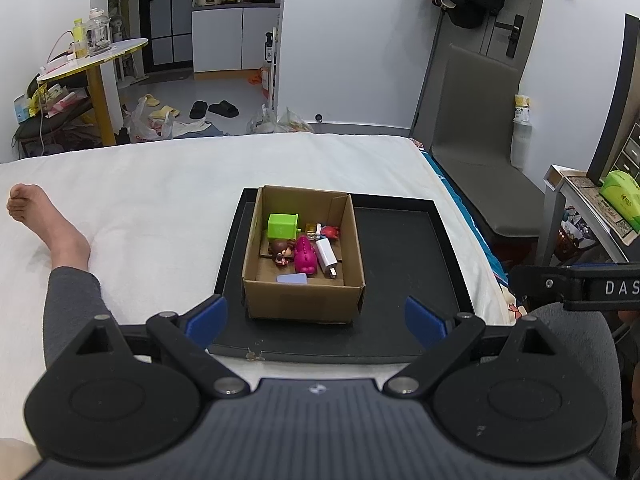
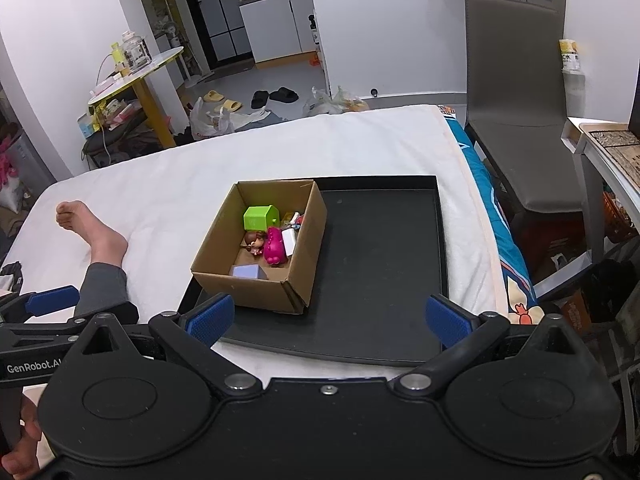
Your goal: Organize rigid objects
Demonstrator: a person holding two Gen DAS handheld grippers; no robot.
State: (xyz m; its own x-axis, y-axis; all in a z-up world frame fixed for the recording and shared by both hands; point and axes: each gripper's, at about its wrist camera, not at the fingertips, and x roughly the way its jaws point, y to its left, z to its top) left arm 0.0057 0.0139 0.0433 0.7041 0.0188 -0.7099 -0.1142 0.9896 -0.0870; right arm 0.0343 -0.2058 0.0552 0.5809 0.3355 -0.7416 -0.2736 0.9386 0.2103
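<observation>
Ahead of both pairs of fingers, one brown cardboard box (image 1: 304, 256) sits on the left part of one black rectangular tray (image 1: 400, 264) on the white bed (image 1: 140, 184). Inside lie one lime-green plastic block (image 1: 283, 225), one magenta toy (image 1: 305, 256), one brown-haired doll (image 1: 279, 251), one white charger (image 1: 326, 257) and one lavender piece (image 1: 292, 279) – the small red and yellow items behind them are hard to make out. The left gripper (image 1: 316, 316) and right gripper (image 2: 326, 318) hover spread wide, empty. A bare foot (image 1: 44, 220) rests left; a grey chair (image 1: 472, 140) stands right.
</observation>
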